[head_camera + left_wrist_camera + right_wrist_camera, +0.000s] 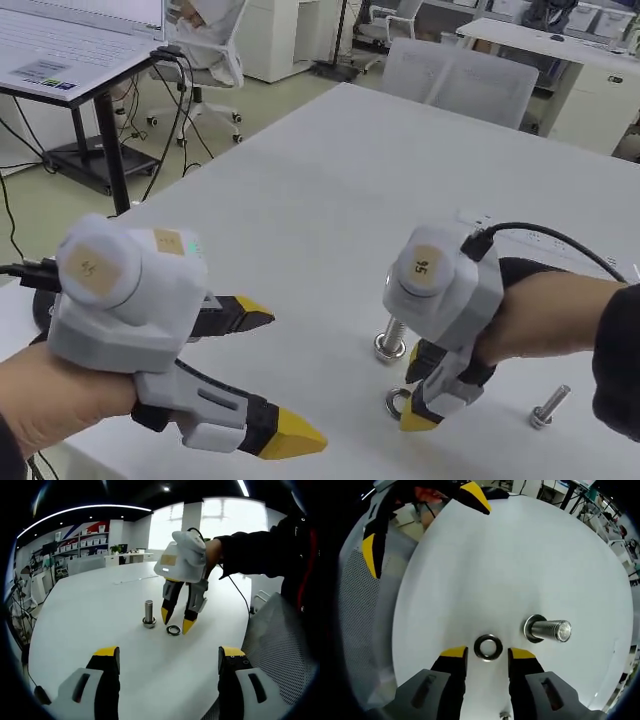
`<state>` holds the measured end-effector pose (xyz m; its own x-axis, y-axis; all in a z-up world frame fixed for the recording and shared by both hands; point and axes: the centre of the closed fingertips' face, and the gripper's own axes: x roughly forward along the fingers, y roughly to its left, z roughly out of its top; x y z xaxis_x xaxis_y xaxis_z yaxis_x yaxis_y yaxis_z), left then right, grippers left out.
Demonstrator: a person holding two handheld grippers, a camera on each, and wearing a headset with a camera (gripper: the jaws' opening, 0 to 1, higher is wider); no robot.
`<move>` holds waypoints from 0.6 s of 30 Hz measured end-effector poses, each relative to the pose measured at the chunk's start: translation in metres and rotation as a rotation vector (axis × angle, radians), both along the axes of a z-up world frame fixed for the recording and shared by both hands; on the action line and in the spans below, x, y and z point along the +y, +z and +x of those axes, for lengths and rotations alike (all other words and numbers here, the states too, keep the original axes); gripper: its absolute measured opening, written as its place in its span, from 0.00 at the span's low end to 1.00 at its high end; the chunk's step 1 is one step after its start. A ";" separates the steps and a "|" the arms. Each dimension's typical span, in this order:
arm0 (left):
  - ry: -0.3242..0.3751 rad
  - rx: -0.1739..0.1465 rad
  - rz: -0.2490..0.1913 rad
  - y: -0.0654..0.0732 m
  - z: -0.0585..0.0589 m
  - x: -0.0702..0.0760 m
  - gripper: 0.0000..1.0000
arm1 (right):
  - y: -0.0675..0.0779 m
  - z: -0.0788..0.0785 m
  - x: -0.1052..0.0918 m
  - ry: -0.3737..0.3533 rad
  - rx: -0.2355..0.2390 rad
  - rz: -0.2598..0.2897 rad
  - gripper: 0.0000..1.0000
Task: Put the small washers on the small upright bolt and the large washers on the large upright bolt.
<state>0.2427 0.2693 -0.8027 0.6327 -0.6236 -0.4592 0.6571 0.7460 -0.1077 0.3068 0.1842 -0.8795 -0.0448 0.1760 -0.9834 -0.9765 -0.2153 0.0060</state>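
Head view first. My right gripper (413,388) is down at the white table (330,180), lower right of centre, with its tips on either side of a loose washer (397,404). Just above that in frame stands the upright bolt (390,338). A second, thinner bolt (548,407) lies on its side at the lower right. My left gripper (295,377) hangs at the lower left, well apart from all that.

Left gripper view now. Its own fingers (106,652) are spread wide at the bottom of frame, with nothing between them. At centre frame the right gripper (175,625) points down. The washer (173,629) is on the table between its tips, and the upright bolt (148,613) is just left of it.

Right gripper view, the close look. The washer (487,646) lies flat in the gap just beyond the two yellow fingertips (454,653), and I can't see either pad touching it. The fingers are partly open, a bit wider than the ring. The upright bolt (547,629) sits near, to the right, with what looks like a ring round its foot.

My read is that this is the pick-up of one washer, with the grasp not yet made. Next I need to ease forward, pinch across the rim and lift. Then I carry it over the bolt's top and drop it with the hole lined up. A flat ring on a smooth table could skid off the pads. I can't tell for sure which size it is.
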 end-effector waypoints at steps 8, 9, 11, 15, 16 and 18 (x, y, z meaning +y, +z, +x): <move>0.004 0.000 0.002 0.001 -0.002 0.000 0.80 | -0.003 -0.001 -0.001 0.002 0.000 -0.003 0.32; 0.005 0.000 0.002 0.001 -0.002 0.000 0.80 | -0.003 -0.001 -0.001 0.003 -0.003 -0.003 0.32; 0.005 -0.002 0.001 0.001 -0.002 0.000 0.80 | -0.003 -0.001 -0.001 0.004 -0.008 -0.007 0.32; 0.004 -0.002 0.002 0.001 -0.002 0.000 0.80 | -0.003 -0.003 0.001 0.003 -0.011 -0.004 0.31; 0.004 -0.002 0.002 0.001 -0.002 0.000 0.80 | -0.003 -0.003 0.001 0.001 -0.010 -0.002 0.31; 0.004 -0.001 0.001 0.001 -0.003 0.000 0.80 | -0.003 -0.003 0.001 -0.001 -0.010 -0.001 0.30</move>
